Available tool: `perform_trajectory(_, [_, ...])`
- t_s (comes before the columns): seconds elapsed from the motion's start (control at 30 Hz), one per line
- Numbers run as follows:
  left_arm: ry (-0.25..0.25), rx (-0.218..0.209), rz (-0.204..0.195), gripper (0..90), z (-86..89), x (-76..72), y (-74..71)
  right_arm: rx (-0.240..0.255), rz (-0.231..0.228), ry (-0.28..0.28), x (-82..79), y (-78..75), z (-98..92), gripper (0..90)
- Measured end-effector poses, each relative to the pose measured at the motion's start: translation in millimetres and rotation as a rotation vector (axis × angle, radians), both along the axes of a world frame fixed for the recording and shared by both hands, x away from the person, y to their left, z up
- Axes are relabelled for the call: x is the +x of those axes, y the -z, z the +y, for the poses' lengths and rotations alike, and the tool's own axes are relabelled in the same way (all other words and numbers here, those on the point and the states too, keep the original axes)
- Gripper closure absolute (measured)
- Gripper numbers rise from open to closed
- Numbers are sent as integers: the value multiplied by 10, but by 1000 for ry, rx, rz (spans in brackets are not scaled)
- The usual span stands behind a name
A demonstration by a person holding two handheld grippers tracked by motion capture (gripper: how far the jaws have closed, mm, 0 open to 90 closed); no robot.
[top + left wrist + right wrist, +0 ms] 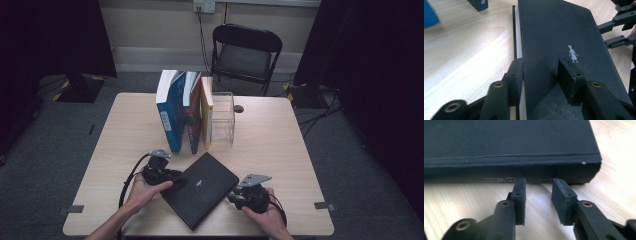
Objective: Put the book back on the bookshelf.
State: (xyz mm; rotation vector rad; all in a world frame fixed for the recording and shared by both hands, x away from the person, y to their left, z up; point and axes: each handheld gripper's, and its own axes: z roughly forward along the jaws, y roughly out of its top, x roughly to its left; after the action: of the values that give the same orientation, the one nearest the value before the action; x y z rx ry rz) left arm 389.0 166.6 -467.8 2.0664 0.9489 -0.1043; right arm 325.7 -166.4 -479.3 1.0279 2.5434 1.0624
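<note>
Your left gripper (541, 75) has its jaws around the fore-edge of the black book (200, 195), lying flat on the tabletop (280, 150). Your right gripper (537, 192), jaws narrowly parted and holding nothing, touches its spine. Just behind the book stand upright books (182, 110) against a clear bookend (223, 117).

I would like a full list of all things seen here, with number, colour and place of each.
black book: 1, black, flat on the table near the front edge, between both grippers
standing books: 3, blue, dark red, yellow, upright mid-table
clear holder: 1, transparent, right of the standing books
table: 1, light wood, centre
chair: 1, black, behind the table
left hand-held gripper: 1, black, jaws astride the black book's edge
right hand-held gripper: 1, black, jaws apart at the spine
</note>
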Motion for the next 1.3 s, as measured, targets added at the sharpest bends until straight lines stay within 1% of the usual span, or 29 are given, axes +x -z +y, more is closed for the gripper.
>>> perform_trajectory(0.03, [3,2,-2,563,-1,-9,-4,6,3,2,14,1,-12,674])
perform_trajectory(0.07, [1,4,5,562,2,-22,-9,9,9,6,26,-1,-15,669])
perform_trajectory(0.13, [-4,9,8,561,16,-63,-12,8,9,11,48,-2,-14,659])
perform_trajectory(0.23, [-2,7,21,560,39,-146,-13,3,2,23,83,-2,-14,661])
perform_trajectory(0.3, [15,22,24,560,55,-213,-27,-2,-5,28,118,-2,-15,665])
perform_trajectory(0.4, [17,28,39,559,61,-299,-39,-17,-18,41,172,-8,5,680])
perform_trajectory(0.43, [19,36,42,561,60,-323,-45,-19,-23,45,190,-6,12,683])
perform_trajectory(0.53, [19,41,51,562,55,-406,-52,-26,-27,50,241,-2,21,682])
perform_trajectory(0.57, [24,43,49,562,56,-438,-54,-30,-29,50,259,-2,27,682])
perform_trajectory(0.63, [17,31,63,570,67,-481,-48,-38,-29,44,308,-6,42,682])
perform_trajectory(0.7, [18,23,64,569,74,-507,-39,-25,-14,47,353,5,36,674])
perform_trajectory(0.77, [8,8,80,564,81,-515,-22,-50,-16,48,390,9,54,675])
perform_trajectory(0.8, [0,-1,81,564,80,-520,-13,-55,-20,48,407,13,65,675])
perform_trajectory(0.83, [2,-7,87,557,77,-519,-5,-59,-23,50,419,19,72,675])
perform_trajectory(0.9, [0,-18,104,546,60,-496,9,-64,-27,50,430,27,76,668])
perform_trajectory(1.0, [-4,-22,104,505,21,-464,25,-64,-33,54,424,31,73,661])
perform_trajectory(1.07, [-3,-18,89,482,1,-448,28,-63,-39,60,406,32,77,646])
perform_trajectory(1.1, [-3,-18,65,467,-6,-436,34,-61,-43,66,400,32,72,630])
perform_trajectory(1.17, [-8,-30,81,458,-11,-400,47,-50,-39,72,391,33,64,624])
perform_trajectory(1.23, [-21,-39,78,454,-18,-357,55,-50,-44,73,387,35,62,616])
perform_trajectory(1.3, [-37,-40,84,447,-20,-299,60,-44,-40,80,393,39,55,590])
